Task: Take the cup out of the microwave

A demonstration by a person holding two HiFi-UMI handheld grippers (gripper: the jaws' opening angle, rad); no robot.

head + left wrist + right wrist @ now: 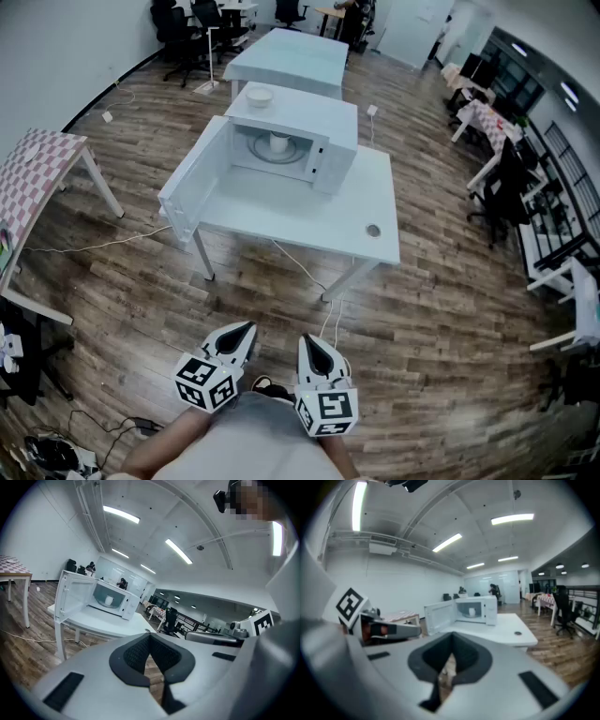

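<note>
I held both grippers low and near me, well apart from the table (375, 192), since the reach hadn't begun. The left gripper (247, 330) had its jaws pressed together on nothing, and the right gripper (308, 341) was the same, empty. The cup (278, 143) sat far off inside the microwave (323, 141). Its door (192, 187) hung wide to the left, so I judged the way in was free. The jaws would need to spread before going in.

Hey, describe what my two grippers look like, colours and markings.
The left gripper and right gripper both have white, tapering bodies with black pads on the inner faces. Each carries a white cube printed with black square markers. The person wears a light grey top.
</note>
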